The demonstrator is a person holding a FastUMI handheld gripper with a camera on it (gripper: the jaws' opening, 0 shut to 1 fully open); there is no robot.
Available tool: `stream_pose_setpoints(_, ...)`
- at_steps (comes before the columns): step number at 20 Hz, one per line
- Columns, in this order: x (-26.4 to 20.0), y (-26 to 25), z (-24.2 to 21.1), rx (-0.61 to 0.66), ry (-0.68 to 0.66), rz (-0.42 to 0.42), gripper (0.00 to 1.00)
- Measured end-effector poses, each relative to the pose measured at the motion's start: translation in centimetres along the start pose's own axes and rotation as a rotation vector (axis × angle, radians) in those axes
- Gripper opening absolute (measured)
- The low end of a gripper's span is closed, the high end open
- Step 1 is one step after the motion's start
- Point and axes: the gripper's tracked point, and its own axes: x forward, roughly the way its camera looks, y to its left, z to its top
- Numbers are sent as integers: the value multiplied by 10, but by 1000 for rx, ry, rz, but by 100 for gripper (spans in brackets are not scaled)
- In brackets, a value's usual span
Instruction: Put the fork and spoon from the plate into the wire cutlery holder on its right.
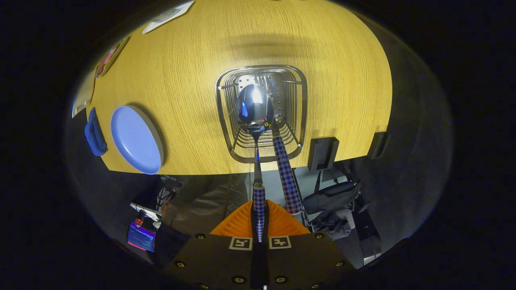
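Observation:
My gripper (pixel 259 219) points straight down and is shut on the checked handle of the spoon (pixel 254 108). The spoon's shiny bowl hangs over the mouth of the wire cutlery holder (pixel 225 121), which stands on the wooden table (pixel 181 72) beyond my fingers. The fork (pixel 287 173) stands in the holder, its checked handle leaning up out of the near right side, right beside the spoon. The blue plate (pixel 136 139) lies bare on the table to the holder's left.
A blue cloth-like thing (pixel 94 135) lies at the table edge beside the plate. Flat cards or mats (pixel 167 16) lie at the far left of the table. Two dark clamps (pixel 322 154) sit on the near table edge. Below it are a chair and a screen (pixel 141 237).

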Motion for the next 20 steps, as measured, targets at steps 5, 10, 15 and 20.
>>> stream_pose_setpoints(5,1,3,6,-5,97,-2,1)
stream_pose_setpoints(10,2,0,14,-25,175,-30,1)
stream_pose_setpoints(15,-2,-2,14,-59,247,-50,1)
stream_pose_setpoints(20,-8,-6,16,-103,259,-72,9)
